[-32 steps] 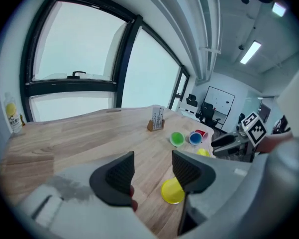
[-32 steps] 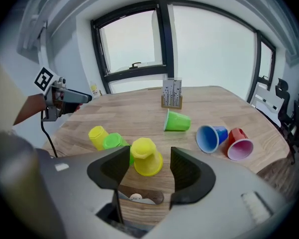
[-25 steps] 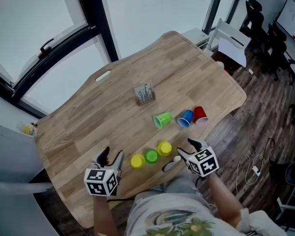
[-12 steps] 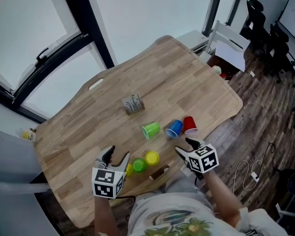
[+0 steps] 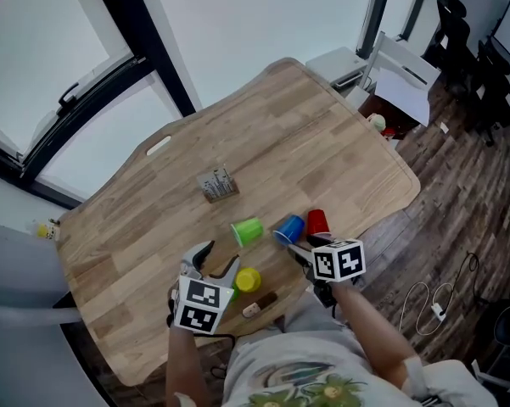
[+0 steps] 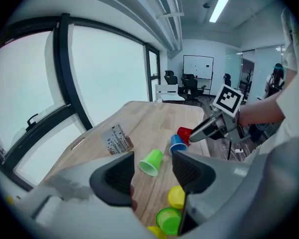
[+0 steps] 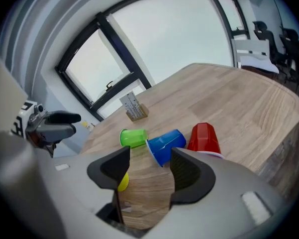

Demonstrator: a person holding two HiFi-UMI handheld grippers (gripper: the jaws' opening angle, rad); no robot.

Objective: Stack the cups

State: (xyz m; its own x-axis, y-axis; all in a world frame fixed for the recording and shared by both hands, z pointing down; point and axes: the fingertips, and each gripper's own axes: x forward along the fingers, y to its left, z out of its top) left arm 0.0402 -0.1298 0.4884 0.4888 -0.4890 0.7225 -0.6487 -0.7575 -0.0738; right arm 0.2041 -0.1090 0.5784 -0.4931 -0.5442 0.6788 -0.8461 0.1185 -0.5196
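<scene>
Both claws have swung in toward the cups. The right claw (image 5: 299,253) is spread and empty just short of the toppled blue cup (image 5: 288,227). The left claw (image 5: 216,261), also unclenched and empty, is near the yellow cup (image 5: 248,279), nearer the person than the blue cup. The reach is in hand, and closing on the blue cup comes next. The table (image 5: 322,125) edge runs close behind it, with open wood beyond.
</scene>
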